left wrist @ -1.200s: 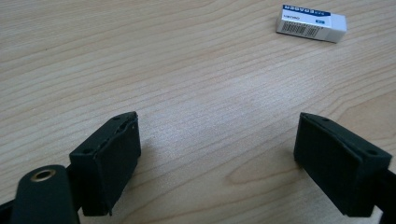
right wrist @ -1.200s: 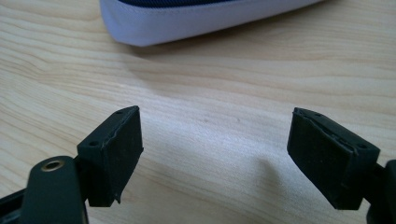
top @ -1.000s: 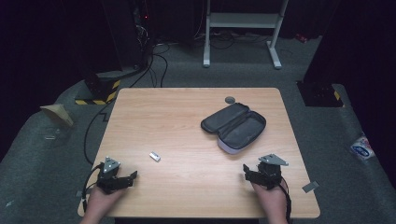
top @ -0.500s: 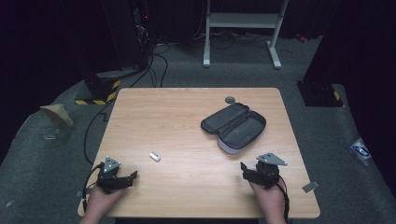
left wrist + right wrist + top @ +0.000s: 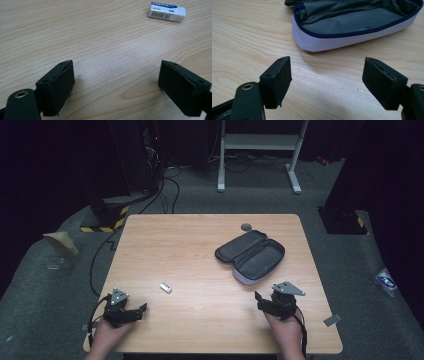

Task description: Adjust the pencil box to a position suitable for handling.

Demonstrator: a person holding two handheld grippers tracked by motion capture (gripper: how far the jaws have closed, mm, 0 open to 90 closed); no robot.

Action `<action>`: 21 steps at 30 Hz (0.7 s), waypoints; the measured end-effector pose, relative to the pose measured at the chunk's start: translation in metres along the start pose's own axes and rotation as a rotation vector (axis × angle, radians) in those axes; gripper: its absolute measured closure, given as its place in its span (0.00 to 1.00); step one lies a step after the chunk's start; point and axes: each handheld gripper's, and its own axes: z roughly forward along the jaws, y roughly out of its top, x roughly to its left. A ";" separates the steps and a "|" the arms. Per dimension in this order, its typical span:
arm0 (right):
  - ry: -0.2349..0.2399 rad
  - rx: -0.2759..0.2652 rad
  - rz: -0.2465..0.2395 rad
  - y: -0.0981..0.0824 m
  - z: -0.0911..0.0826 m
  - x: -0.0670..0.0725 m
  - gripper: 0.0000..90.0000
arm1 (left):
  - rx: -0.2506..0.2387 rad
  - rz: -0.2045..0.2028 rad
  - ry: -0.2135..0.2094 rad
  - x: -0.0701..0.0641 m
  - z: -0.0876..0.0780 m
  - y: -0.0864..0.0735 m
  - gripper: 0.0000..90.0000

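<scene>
Left tongs (image 5: 134, 312): low in the lower left of the high view, at the near edge of the bench, held in the person's left hand (image 5: 107, 334). The 2 jaws stand wide apart with nothing between them; bare wood shows in the gap in the left gripper view (image 5: 116, 87).

Right tongs (image 5: 265, 301): lower right of the high view, held in the person's right hand (image 5: 285, 332), a grey three-cornered plate on top. The jaws stand well apart and have just been closing a little; nothing is between them, and bare wood shows in the gap in the right gripper view (image 5: 327, 85).

Eraser (image 5: 165, 287): a small white block lying flat on the bench, lower centre-left of the high view, up and to the right of the left tongs and apart from them. In the left gripper view it sits in the upper right of the frame (image 5: 166, 11), with a blue band and printed lettering.

Pencil case (image 5: 251, 255): dark, unzipped and lying open, right of centre in the high view, above the right tongs and apart from them. In the right gripper view it spans the top of the frame (image 5: 354, 22): grey lining, blue zip, pale outer wall.

Bench (image 5: 200, 245): light wood, rectangular, middle of the high view.

Round dark disc (image 5: 246, 226): on the bench just above the pencil case.
</scene>
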 end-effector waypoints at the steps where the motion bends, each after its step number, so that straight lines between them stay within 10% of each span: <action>1: 0.003 0.001 0.002 0.001 0.000 0.001 0.26 | 0.000 0.000 0.000 0.000 0.000 0.000 0.15; 21: 0.035 -0.009 0.011 0.019 0.015 0.001 0.31 | 0.000 0.000 0.004 0.000 0.000 0.000 0.15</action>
